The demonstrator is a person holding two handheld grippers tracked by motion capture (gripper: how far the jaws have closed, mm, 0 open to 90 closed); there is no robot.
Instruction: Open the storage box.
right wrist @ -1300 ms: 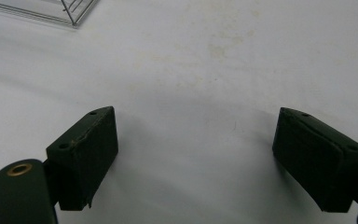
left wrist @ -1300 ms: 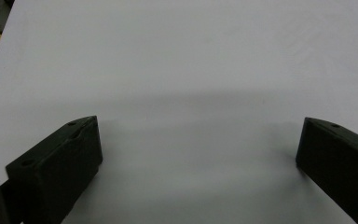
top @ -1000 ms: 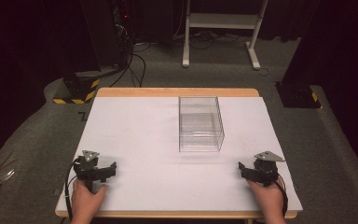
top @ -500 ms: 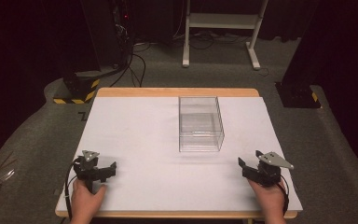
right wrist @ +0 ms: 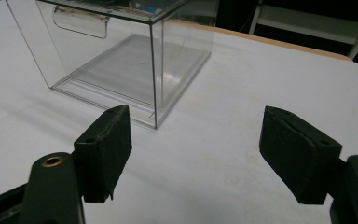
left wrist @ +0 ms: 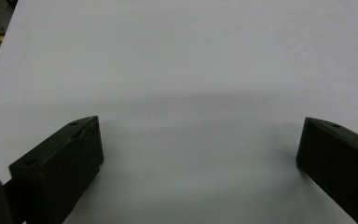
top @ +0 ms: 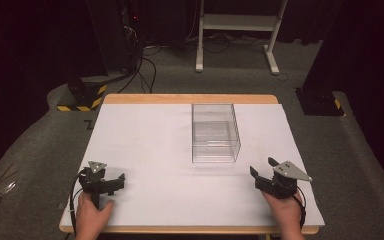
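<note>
- The clear box stands upright on the white table, toward the far wooden edge and a little to the person's right of the middle; bare white surface lies open on every side of it, widest toward the left edge
- The left gripper sits near the table's near-left corner, well apart from the clear box; in its own view its jaws stand wide with bare table between them
- The right gripper lies near the near-right corner, nearer the clear box, pointing toward its near corner; jaws wide, nothing held
- Since a second ago the right gripper has tilted and edged slightly toward the clear box; the left gripper has stayed put
- Beyond the clear box, past the far edge: a white stand, cables on grey carpet; nothing lies between the grippers and the box
</note>
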